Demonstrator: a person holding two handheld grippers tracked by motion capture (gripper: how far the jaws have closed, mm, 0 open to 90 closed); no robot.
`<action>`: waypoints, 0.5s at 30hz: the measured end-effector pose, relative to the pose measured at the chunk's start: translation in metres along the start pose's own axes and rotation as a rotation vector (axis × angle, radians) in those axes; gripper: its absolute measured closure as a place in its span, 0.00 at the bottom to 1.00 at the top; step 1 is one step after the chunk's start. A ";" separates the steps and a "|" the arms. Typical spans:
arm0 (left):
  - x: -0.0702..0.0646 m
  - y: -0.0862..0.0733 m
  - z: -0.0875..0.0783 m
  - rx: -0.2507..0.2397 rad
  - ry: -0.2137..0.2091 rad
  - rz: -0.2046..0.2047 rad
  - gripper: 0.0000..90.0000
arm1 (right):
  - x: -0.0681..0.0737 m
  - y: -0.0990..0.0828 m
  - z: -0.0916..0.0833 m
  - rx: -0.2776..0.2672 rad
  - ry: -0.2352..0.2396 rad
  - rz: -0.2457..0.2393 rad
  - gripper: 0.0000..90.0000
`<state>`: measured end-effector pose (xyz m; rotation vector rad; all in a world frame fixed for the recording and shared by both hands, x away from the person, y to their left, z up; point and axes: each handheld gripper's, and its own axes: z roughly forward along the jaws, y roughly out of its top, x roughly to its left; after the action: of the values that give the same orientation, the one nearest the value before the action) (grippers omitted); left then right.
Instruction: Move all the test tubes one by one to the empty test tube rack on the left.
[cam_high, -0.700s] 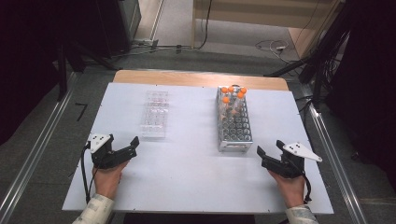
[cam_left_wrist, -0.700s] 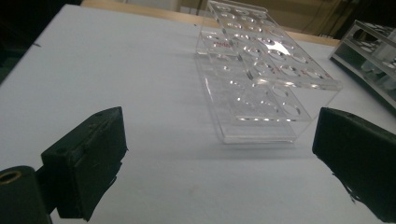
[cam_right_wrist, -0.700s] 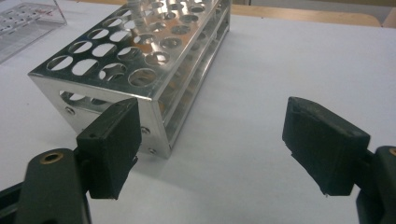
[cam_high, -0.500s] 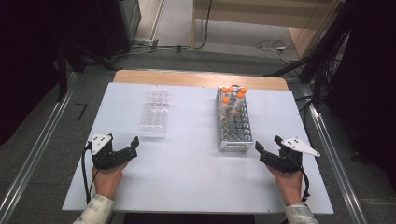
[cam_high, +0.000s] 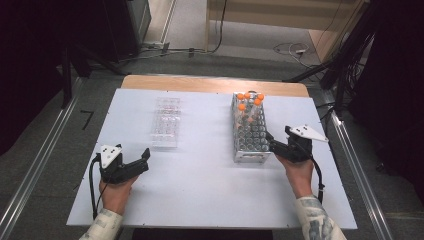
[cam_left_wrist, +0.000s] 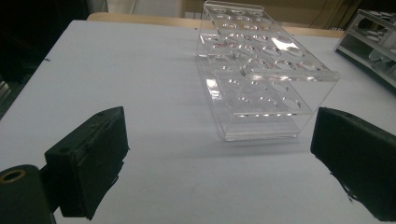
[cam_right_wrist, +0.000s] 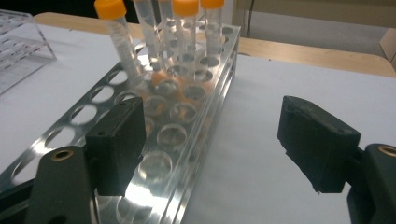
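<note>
A tube rack (cam_high: 250, 131) stands right of the table's middle, with several orange-capped tubes (cam_high: 248, 99) upright at its far end. My right gripper (cam_high: 272, 144) is open at the rack's near right corner. In the right gripper view the rack (cam_right_wrist: 173, 121) runs away under the left jaw, and its right edge lies between the open jaws of the right gripper (cam_right_wrist: 210, 140). The tubes (cam_right_wrist: 187, 28) rise behind. An empty clear rack (cam_high: 166, 122) sits left of the middle. My left gripper (cam_high: 142, 162) is open and points at the clear rack (cam_left_wrist: 261, 79), well short of it.
The white table top (cam_high: 200, 190) ends in a wooden strip (cam_high: 210, 84) at the far side. Metal rails (cam_high: 35, 165) run along both sides of the table. Bare table lies between the two racks and in front of them.
My right gripper has moved forward and left, up to the tube rack's near corner. The left gripper has stayed about where it was.
</note>
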<state>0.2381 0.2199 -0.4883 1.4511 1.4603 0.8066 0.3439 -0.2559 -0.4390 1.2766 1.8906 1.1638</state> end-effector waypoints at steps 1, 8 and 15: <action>0.000 0.000 0.000 0.000 0.003 0.001 0.05 | -0.001 0.004 0.004 -0.008 0.000 0.005 0.27; 0.003 0.000 -0.002 -0.006 0.009 -0.002 0.05 | -0.004 0.022 0.042 0.000 -0.020 -0.025 0.34; 0.005 -0.001 -0.003 -0.012 0.015 -0.004 0.06 | -0.015 0.038 0.068 0.019 -0.028 -0.052 0.50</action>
<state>0.2356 0.2252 -0.4884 1.4353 1.4668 0.8240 0.4214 -0.2399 -0.4369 1.2405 1.9078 1.0984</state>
